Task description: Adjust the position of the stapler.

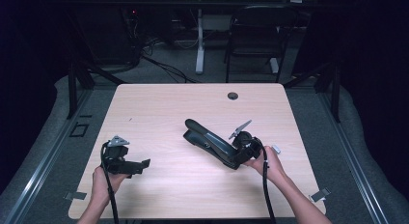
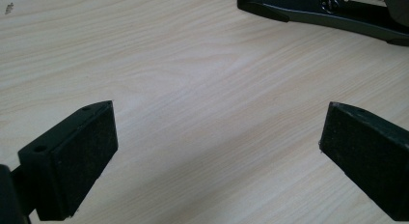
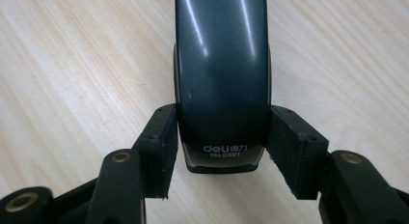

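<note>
A dark grey stapler (image 1: 208,139) lies near the middle of the wooden table (image 1: 193,103), its nose toward the far left. My right gripper (image 1: 235,158) is shut on its rear end. In the right gripper view the two pads (image 3: 161,151) press against the sides of the stapler (image 3: 222,64), just above its printed label. My left gripper (image 1: 143,166) hovers low over the table's front left and points right. Its jaws stand wide open, and my left gripper (image 2: 217,156) has only bare wood between them. Beyond it lies the stapler (image 2: 318,11), apart from the jaws.
A round cable hole (image 1: 233,95) sits near the table's far edge. Small metal clips (image 1: 276,148) lie by the right side and at both front corners. A black chair (image 1: 255,31) and a white desk leg (image 1: 199,45) stand on the floor beyond.
</note>
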Demonstrator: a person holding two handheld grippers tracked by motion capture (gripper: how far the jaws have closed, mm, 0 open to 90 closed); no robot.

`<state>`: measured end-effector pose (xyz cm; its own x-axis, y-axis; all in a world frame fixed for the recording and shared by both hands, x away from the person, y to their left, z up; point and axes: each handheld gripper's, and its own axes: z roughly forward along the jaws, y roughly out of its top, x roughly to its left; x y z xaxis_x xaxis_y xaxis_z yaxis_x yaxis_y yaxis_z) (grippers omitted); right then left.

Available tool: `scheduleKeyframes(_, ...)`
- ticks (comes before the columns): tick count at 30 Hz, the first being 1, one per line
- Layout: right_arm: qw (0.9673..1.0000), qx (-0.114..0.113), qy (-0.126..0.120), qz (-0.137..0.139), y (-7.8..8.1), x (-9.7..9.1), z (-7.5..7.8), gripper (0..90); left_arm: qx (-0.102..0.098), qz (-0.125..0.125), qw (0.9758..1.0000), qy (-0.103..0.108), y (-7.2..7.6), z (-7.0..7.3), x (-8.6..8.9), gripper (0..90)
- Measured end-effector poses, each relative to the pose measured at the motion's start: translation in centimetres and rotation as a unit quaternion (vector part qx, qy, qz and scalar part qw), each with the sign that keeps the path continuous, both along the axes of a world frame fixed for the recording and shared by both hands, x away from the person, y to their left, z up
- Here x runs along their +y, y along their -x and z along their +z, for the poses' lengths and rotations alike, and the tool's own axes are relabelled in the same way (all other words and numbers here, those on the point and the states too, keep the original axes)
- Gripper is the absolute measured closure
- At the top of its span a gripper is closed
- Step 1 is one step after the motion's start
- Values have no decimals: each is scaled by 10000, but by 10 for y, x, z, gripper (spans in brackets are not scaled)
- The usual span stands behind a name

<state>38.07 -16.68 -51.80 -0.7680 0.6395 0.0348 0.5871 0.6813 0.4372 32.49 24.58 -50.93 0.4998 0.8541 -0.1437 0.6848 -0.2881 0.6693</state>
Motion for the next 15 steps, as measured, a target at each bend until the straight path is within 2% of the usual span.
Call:
scheduleKeyframes(11,9993,193,-306,-33,8,0,-1,463,6,86,10000,-25,-2,-1,1,1)
scheduleKeyframes(15,9986,293,-439,-59,12,1,-1,474,-26,48,10000,-59,-2,-1,0,1)
